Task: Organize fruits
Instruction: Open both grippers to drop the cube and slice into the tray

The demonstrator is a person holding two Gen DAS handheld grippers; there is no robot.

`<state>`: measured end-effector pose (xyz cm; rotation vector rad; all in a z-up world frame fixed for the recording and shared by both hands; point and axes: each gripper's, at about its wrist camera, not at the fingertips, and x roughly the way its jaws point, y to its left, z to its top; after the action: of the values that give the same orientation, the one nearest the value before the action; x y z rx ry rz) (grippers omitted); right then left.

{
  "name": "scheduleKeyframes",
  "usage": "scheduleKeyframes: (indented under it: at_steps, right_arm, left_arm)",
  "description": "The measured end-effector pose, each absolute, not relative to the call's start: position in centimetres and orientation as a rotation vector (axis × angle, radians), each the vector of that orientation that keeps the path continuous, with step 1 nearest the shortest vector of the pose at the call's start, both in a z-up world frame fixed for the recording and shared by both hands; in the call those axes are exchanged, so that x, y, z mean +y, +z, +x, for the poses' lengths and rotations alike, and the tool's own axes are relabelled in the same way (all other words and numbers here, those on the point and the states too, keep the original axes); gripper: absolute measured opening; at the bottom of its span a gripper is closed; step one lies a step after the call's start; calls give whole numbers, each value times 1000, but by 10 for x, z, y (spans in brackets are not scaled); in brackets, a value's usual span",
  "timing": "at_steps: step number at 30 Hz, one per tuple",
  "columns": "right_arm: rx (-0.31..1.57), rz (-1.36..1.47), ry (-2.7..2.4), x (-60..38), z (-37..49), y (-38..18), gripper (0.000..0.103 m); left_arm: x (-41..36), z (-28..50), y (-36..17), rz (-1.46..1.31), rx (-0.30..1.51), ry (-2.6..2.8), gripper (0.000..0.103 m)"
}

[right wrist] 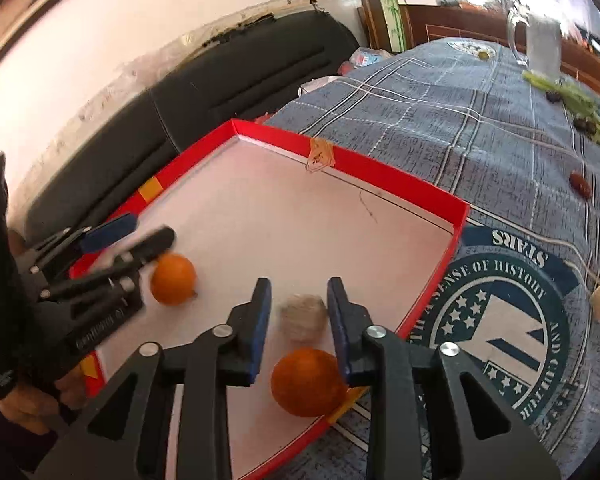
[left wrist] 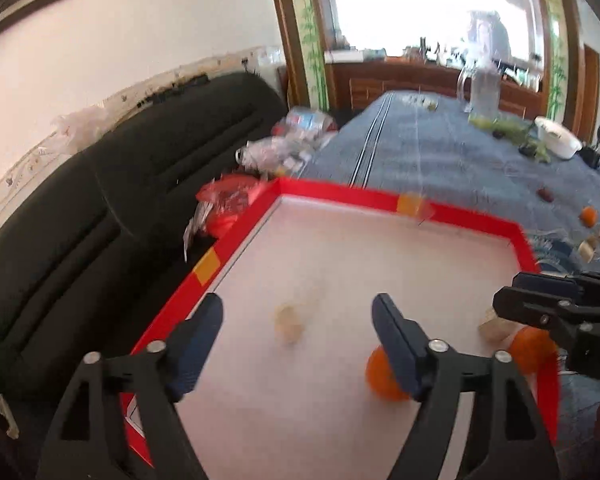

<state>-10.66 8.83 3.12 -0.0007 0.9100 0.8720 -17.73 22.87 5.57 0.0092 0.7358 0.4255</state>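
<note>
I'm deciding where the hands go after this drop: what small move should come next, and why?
Probably lift the right hand-held gripper clear of the red tray and swing it toward the orange on the blue tablecloth. Both grippers stand open with nothing pressed between their pads, two oranges and pale pieces already lie in the tray, and fruit remains outside.

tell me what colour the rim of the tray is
Red, with small yellow-orange patches, around a white floor. The tray rim shows best in the right wrist view.
</note>
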Motion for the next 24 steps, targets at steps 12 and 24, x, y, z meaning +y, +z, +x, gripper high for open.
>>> scheduleKeyframes:
  at_steps: [12, 24]
  right_arm:
    - [829, 123, 680, -40, -111, 51, 41]
    - [883, 152, 380, -196, -105, 44, 52]
  left_arm:
    - [140, -157, 67, 9, 766, 67, 87]
    - [66, -146, 66, 61, 835, -74, 87]
